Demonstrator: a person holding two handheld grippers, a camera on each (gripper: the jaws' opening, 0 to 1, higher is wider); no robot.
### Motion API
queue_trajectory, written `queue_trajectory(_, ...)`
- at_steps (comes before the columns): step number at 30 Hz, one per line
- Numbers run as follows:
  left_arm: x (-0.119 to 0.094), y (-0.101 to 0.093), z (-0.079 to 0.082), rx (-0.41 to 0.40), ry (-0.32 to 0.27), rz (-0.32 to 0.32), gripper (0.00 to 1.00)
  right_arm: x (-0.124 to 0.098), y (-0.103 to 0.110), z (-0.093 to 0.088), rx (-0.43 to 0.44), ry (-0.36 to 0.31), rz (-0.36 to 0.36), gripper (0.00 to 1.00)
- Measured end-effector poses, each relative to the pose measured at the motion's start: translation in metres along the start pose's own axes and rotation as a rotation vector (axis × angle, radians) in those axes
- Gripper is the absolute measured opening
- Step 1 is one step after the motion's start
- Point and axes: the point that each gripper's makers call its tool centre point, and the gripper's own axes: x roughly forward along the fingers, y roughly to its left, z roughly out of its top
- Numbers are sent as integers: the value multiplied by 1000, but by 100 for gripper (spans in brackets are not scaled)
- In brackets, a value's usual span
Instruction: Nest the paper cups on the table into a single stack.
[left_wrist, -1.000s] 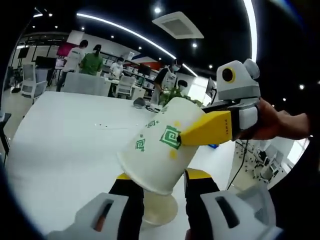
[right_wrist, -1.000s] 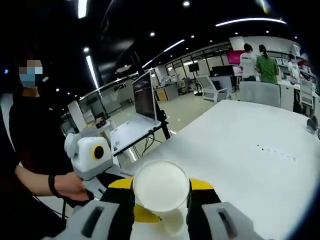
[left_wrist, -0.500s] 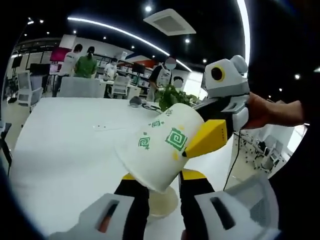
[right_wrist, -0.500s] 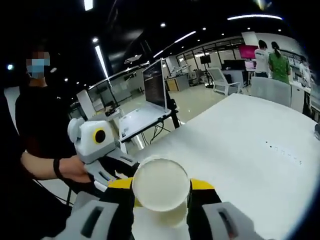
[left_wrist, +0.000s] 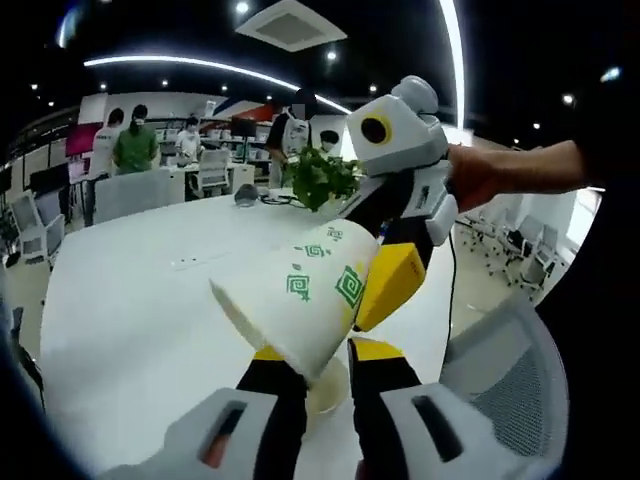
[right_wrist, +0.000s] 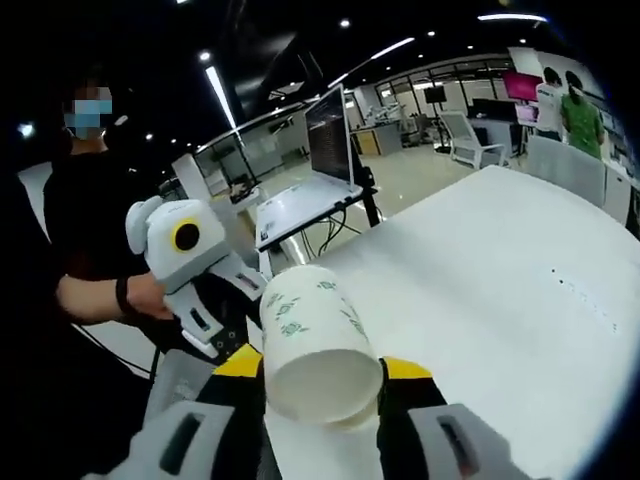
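A white paper cup with green square marks lies tilted, its wide end down toward my left jaws. My right gripper is shut on it near its narrow end; one yellow jaw shows across its side. In the right gripper view this cup sits between my right gripper and points away at my left gripper. My left gripper is shut on a second cup, a cream round part showing between the jaws, right under the patterned cup. Whether the two cups touch is hidden.
Under both grippers spreads a large white table, seen also as the table. A laptop on a stand is off its near edge. A potted plant stands at the far end, a mesh chair at right. People stand behind.
The right gripper has tipped the patterned cup, so its side now shows in the right gripper view, and brought it lower onto the left jaws. Both cameras have swung.
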Motion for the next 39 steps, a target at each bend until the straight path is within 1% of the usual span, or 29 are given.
queue_trajectory(4, 1, -2, 0, 0, -6, -12, 11, -1, 0, -1, 11, 0, 30, 44)
queue_trajectory(6, 1, -4, 1, 5, -9, -22, 10, -3, 0, -1, 7, -5, 57, 43)
queue_trajectory(9, 1, -7, 2, 22, -9, -40, 9, -5, 6, 0, 42, -22, 117, 43)
queue_trajectory(12, 0, -7, 3, 39, -7, -48, 9, -7, 5, 0, 57, -35, 146, 42)
queue_trajectory(17, -1, -7, 6, 37, -19, -51, 10, -7, 7, 1, 94, -57, 173, 42)
queue_trajectory(18, -2, -7, 7, 32, -27, -55, 10, -6, 9, 1, 119, -67, 189, 42)
queue_trajectory(19, -3, -9, 8, 24, -37, -59, 10, -6, 9, 1, 127, -71, 193, 42)
queue_trajectory(22, -6, -12, 14, 9, -66, -68, 11, -6, 11, 3, 158, -101, 217, 42)
queue_trajectory(26, -7, -15, 17, 4, -73, -69, 12, -8, 12, 8, 208, -147, 253, 41)
queue_trajectory(35, -13, -21, 27, -27, -123, -92, 15, -7, 16, 12, 226, -176, 283, 41)
queue_trajectory(37, -13, -23, 25, -22, -116, -95, 16, -7, 19, 14, 236, -188, 295, 41)
queue_trajectory(39, -12, -25, 23, -16, -108, -98, 17, -9, 23, 19, 258, -215, 320, 40)
